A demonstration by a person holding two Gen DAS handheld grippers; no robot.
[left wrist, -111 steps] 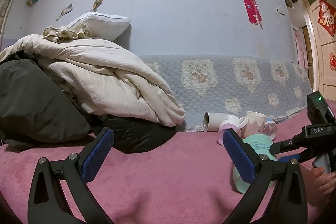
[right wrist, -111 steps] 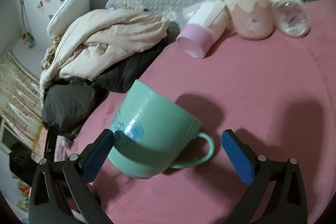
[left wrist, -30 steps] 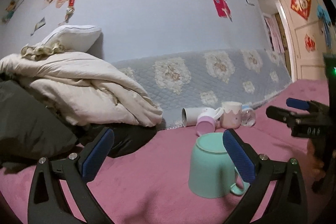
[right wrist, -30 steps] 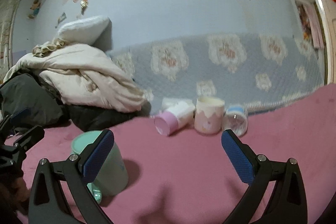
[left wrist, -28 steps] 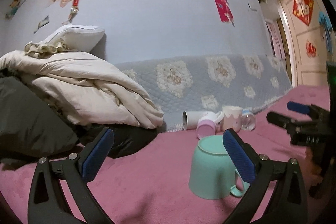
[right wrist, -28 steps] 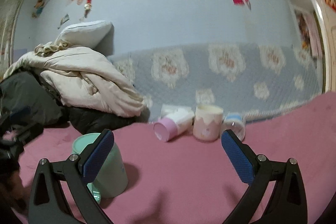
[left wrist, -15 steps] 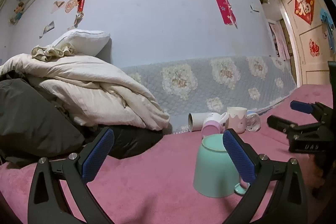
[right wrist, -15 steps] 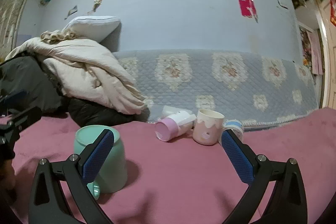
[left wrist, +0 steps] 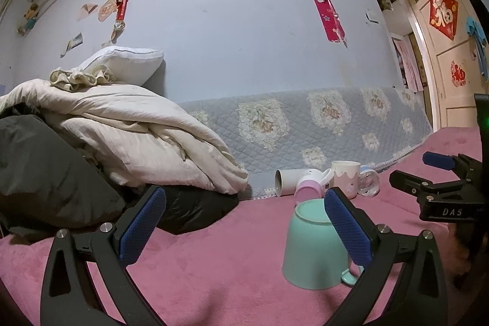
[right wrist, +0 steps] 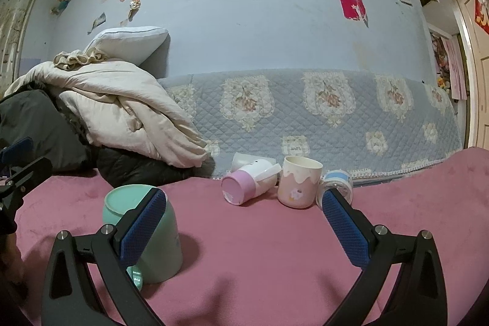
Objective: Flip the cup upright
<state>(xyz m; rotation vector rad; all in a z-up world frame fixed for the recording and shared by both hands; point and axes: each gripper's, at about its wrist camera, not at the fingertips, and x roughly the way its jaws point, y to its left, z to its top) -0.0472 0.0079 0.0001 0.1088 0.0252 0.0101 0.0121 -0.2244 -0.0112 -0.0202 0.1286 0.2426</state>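
A mint green cup [left wrist: 311,246] stands on the pink blanket [left wrist: 214,265], its top end facing up and its handle low at the near side; I cannot tell whether that top end is open or closed. It also shows in the right wrist view [right wrist: 146,231], partly behind my right gripper's left finger. My left gripper [left wrist: 244,228] is open and empty, the cup behind its right finger. My right gripper [right wrist: 241,225] is open and empty, the cup at its left. Neither gripper touches the cup.
Several other cups lie and stand by the quilted grey backrest: a white and pink one on its side [right wrist: 247,185], an upright cream and pink mug [right wrist: 298,187], a clear jar [right wrist: 336,185]. Piled quilts and a dark jacket [left wrist: 107,136] fill the left.
3.7 s ago the right gripper's jaws stood either side of the tilted green cup. The cup now stands on the blanket, and both grippers have drawn back from it over the last second.
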